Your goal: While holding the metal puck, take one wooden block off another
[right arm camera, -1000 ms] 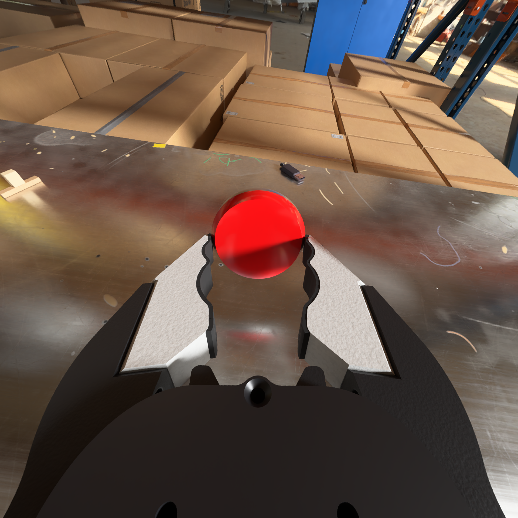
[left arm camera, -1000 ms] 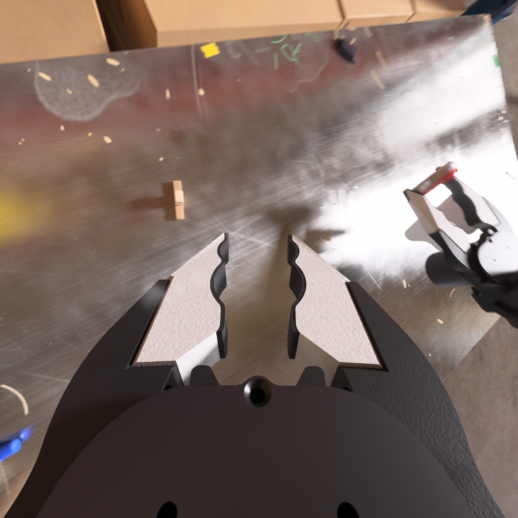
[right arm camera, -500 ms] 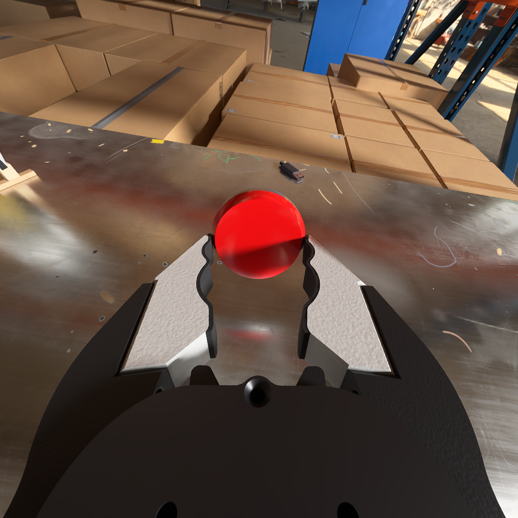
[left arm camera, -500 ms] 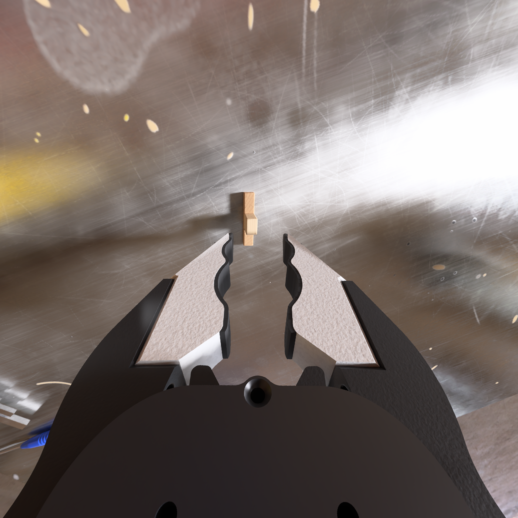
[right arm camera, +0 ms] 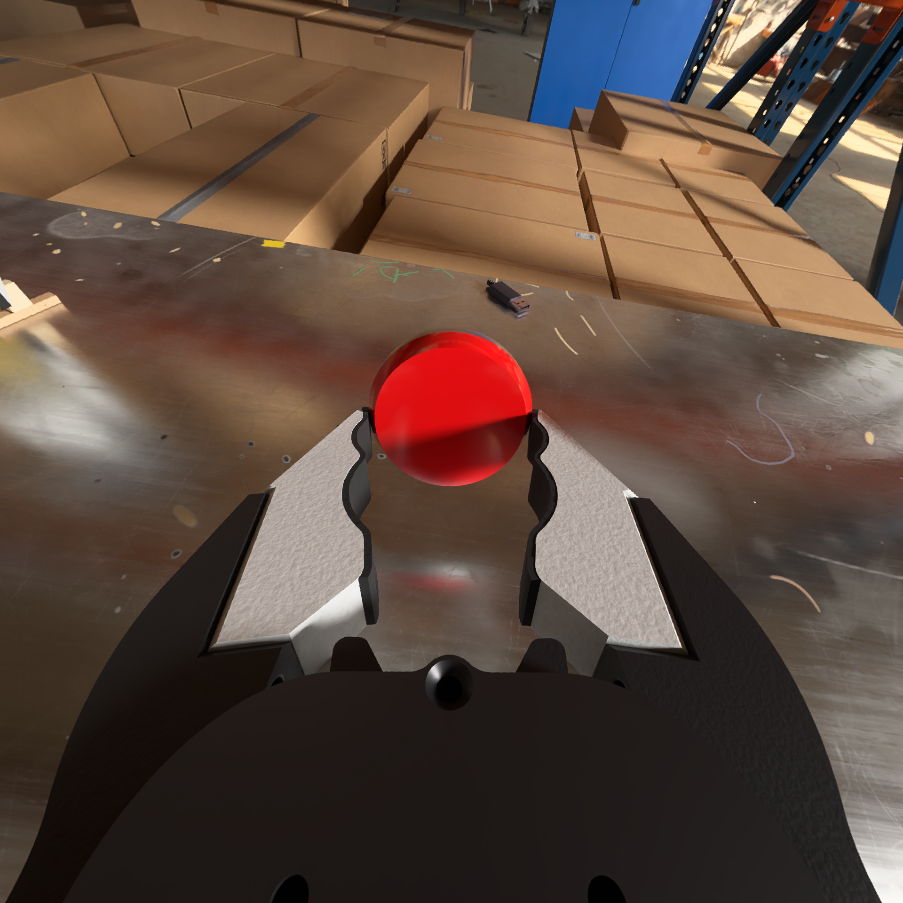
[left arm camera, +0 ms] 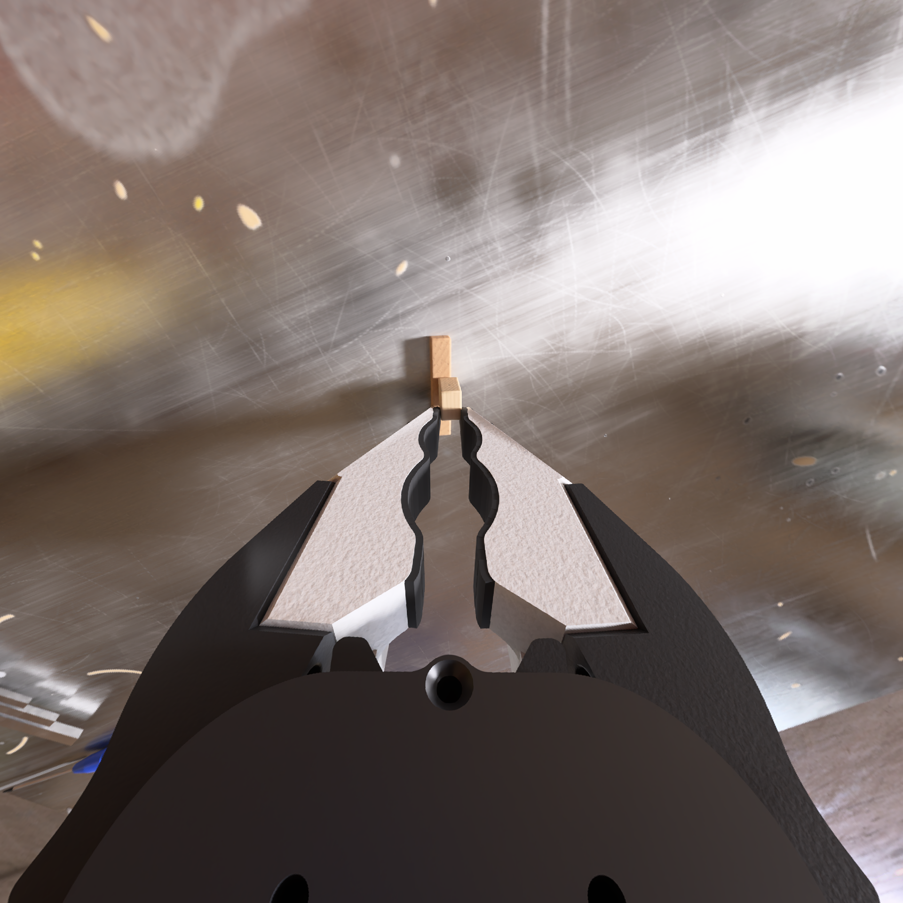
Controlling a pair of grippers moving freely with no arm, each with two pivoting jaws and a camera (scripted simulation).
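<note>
Two pale wooden blocks lie stacked on the scratched metal table (left arm camera: 635, 440): a long lower block (left arm camera: 440, 359) and a small upper block (left arm camera: 449, 397) across it. My left gripper (left arm camera: 449, 415) looks down on them and its fingertips are shut on the sides of the upper block. My right gripper (right arm camera: 449, 415) is shut on the red metal puck (right arm camera: 452, 405) and holds it above the table (right arm camera: 684, 440). The blocks also show at the far left edge of the right wrist view (right arm camera: 29, 308), partly cut off.
A black USB stick (right arm camera: 508, 298) lies near the table's far edge. Cardboard boxes (right arm camera: 488, 195) and a blue rack (right arm camera: 611, 58) stand beyond it. A blue object (left arm camera: 90, 755) sits at lower left. The table's edge (left arm camera: 830, 718) runs at lower right.
My left gripper has moved forward and down to the blocks, and its fingers have narrowed and closed on the upper block. My right gripper has kept hold of the puck, barely moving.
</note>
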